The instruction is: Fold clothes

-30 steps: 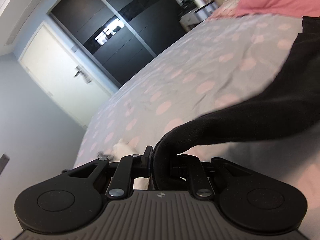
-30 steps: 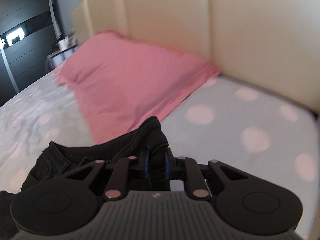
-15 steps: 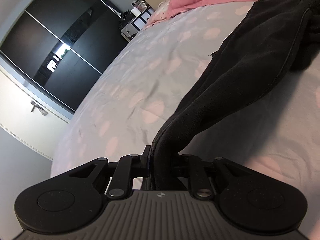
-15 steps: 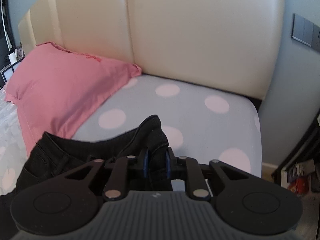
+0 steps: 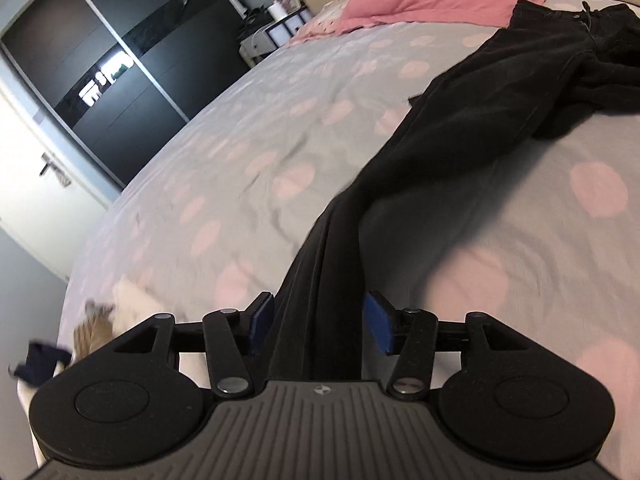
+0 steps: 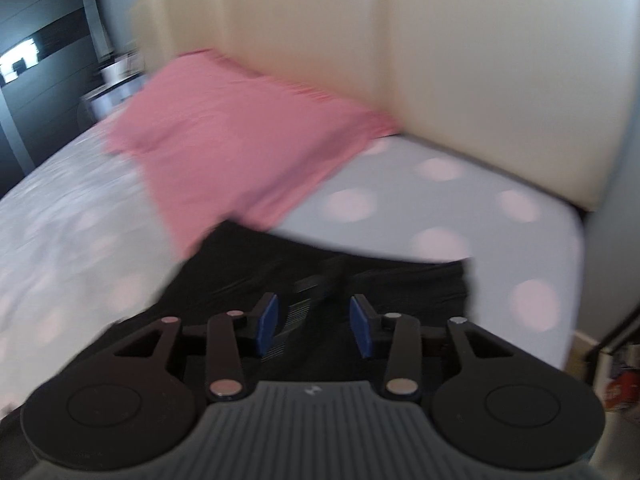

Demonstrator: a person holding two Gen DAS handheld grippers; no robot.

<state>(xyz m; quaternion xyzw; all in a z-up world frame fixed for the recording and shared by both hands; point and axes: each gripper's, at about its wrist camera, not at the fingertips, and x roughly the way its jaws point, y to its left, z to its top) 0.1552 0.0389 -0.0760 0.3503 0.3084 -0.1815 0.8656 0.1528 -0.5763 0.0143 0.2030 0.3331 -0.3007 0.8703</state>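
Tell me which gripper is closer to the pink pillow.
Right. The right gripper is opening over the black trousers' waist end, just short of the pink pillow. The left gripper, also opening, straddles a trouser leg far down the bed.

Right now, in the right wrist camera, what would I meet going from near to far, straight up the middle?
Gripper with jaws opening, nothing pinched → black trousers → pink pillow → cream headboard.
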